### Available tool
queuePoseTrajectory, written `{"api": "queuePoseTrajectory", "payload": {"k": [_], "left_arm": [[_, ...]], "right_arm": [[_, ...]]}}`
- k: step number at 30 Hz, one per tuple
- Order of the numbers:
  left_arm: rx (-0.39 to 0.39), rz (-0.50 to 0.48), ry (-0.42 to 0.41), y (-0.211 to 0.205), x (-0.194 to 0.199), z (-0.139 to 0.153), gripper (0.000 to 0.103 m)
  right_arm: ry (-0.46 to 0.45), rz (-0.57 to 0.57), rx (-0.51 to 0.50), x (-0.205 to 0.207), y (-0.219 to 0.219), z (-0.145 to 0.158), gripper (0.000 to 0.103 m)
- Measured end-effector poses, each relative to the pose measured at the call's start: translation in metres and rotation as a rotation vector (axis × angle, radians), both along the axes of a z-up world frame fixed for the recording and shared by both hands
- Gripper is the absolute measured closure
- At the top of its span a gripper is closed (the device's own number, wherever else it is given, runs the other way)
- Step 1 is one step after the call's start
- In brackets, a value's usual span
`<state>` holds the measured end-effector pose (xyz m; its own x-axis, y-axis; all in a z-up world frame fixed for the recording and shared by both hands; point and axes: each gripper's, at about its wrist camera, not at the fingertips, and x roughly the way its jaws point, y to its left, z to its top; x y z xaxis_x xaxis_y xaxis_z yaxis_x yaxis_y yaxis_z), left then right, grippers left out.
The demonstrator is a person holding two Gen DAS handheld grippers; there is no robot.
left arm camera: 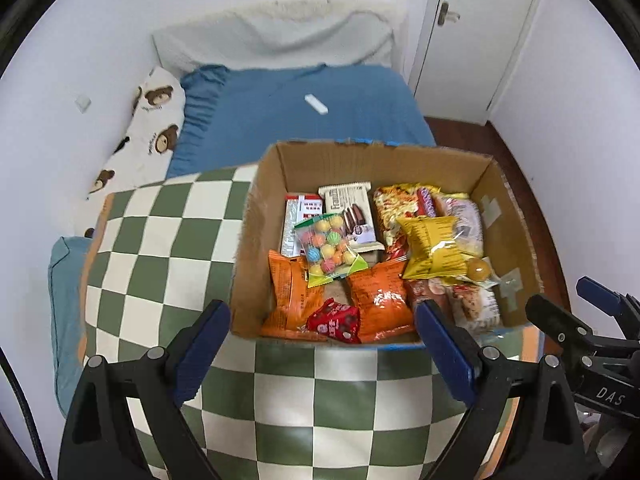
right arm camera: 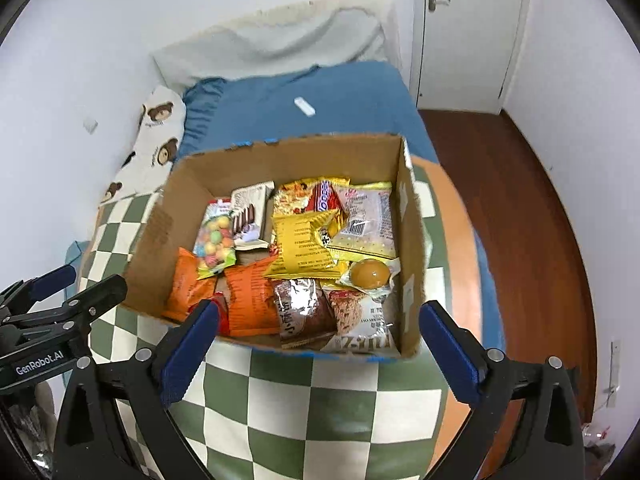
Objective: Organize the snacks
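Note:
An open cardboard box (left arm camera: 272, 184) (right arm camera: 176, 200) full of snack packets sits on a green-and-white checkered cushion (left arm camera: 160, 240) (right arm camera: 312, 400). Inside lie a clear bag of coloured candy balls (left arm camera: 326, 248) (right arm camera: 214, 242), orange packets (left arm camera: 380, 296) (right arm camera: 248, 296), a yellow packet (left arm camera: 434, 246) (right arm camera: 300, 248), a small red packet (left arm camera: 336, 320) and a wrapped yellow egg-like ball (left arm camera: 478, 269) (right arm camera: 370, 273). My left gripper (left arm camera: 324, 340) is open and empty, just in front of the box's near wall. My right gripper (right arm camera: 320, 340) is open and empty at the box's near edge.
The cushion rests on a bed with a blue sheet (left arm camera: 300, 120) (right arm camera: 320, 96). A small white object (left arm camera: 316, 104) (right arm camera: 305, 107) lies on it. A bear-print pillow (left arm camera: 148, 132) lies at the left. A white door (left arm camera: 472, 40) and a wood floor (right arm camera: 520, 200) are at the right.

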<state>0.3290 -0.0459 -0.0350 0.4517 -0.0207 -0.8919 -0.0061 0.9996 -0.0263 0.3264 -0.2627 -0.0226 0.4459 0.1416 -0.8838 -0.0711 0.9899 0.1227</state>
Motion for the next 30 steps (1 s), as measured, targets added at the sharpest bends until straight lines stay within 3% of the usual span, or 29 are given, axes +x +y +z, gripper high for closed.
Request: {"api": "queuePoseTrajectory", "payload": {"k": [8, 16, 30], "left_arm": [[0.020, 0.026, -0.135, 0.006, -0.062, 0.043, 0.008], [0.015, 0.013, -0.211, 0.008, -0.117, 0.072, 0.008], [0.029, 0.009, -0.322, 0.002, -0.182, 0.108, 0.008]], "right_arm": [[-0.113, 0.022, 0.012, -0.065, 0.001, 0.052, 0.001], [-0.215, 0.023, 0.007, -0.122, 0.003, 0.094, 0.000], [-0.333, 0.040, -0.016, -0.197, 0.011, 0.137, 0.000]]}}
